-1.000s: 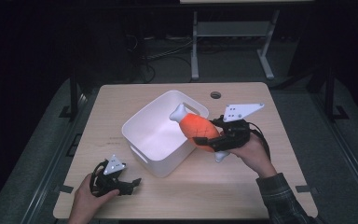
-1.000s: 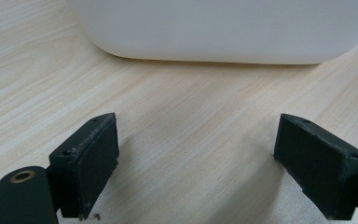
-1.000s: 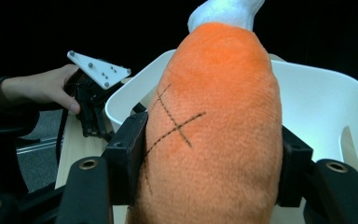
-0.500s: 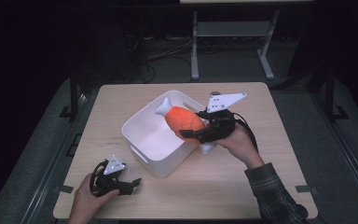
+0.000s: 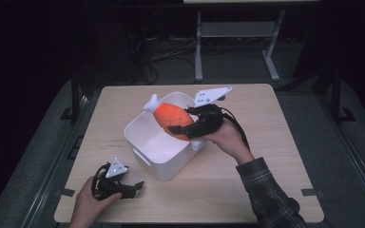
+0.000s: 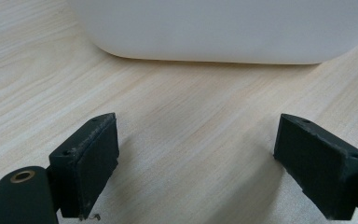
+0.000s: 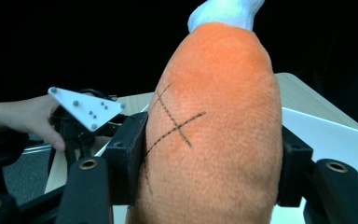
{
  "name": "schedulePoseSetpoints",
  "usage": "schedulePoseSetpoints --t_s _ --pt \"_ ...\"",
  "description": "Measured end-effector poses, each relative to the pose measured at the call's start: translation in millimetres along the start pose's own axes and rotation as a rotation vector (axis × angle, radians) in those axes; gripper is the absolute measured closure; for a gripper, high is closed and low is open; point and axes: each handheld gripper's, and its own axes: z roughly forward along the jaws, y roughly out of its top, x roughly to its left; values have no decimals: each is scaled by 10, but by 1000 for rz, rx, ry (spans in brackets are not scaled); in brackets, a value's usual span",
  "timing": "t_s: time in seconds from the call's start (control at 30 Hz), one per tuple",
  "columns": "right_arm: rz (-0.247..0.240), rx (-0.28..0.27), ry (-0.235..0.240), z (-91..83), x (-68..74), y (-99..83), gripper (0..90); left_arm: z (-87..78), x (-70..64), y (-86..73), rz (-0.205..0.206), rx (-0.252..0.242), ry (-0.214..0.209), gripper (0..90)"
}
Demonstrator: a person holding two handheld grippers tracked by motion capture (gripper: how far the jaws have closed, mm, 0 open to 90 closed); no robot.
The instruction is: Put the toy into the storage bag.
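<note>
Clamped jaws of the right gripper (image 5: 190, 129) press both flanks of an orange plush drumstick (image 5: 172, 116), and the right gripper view shows the two black pads sunk into its sides with a stitched cross on the fabric between them. The plush drumstick (image 7: 214, 126) has a white knob at its far end and hangs tilted above the white bin (image 5: 145, 142), its knob pointing toward the far left corner of the tabletop (image 5: 266, 156). That bin stands near the middle of the tabletop, turned at an angle to the edges, with a handle slot in its near left wall. A hand in a plaid sleeve holds the right gripper over the bin's right rim.

Near the front left corner of the tabletop the left gripper (image 5: 134, 186) rests low on the wood in the person's other hand, well apart from the drumstick. Its jaws stand wide apart with nothing between them, and in the left gripper view the bin's (image 6: 223, 32) white outer wall lies just ahead of the left gripper (image 6: 209, 163).
</note>
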Motion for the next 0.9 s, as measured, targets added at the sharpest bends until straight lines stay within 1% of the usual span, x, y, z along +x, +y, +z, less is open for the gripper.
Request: schedulePoseSetpoints --t_s 0.3,0.43,0.5,0.63,0.9 --pt "-2 12 8 323 -15 75 390 0 0 0 0 0 0 129" --pt "7 1 13 471 -12 109 390 0 2 0 2 2 1 129" --pt "9 0 15 491 -10 111 389 0 1 0 2 2 1 129" --pt "11 7 26 602 15 103 387 0 1 0 2 2 1 129" --pt "0 54 44 751 70 70 382 0 1 0 2 2 1 129"
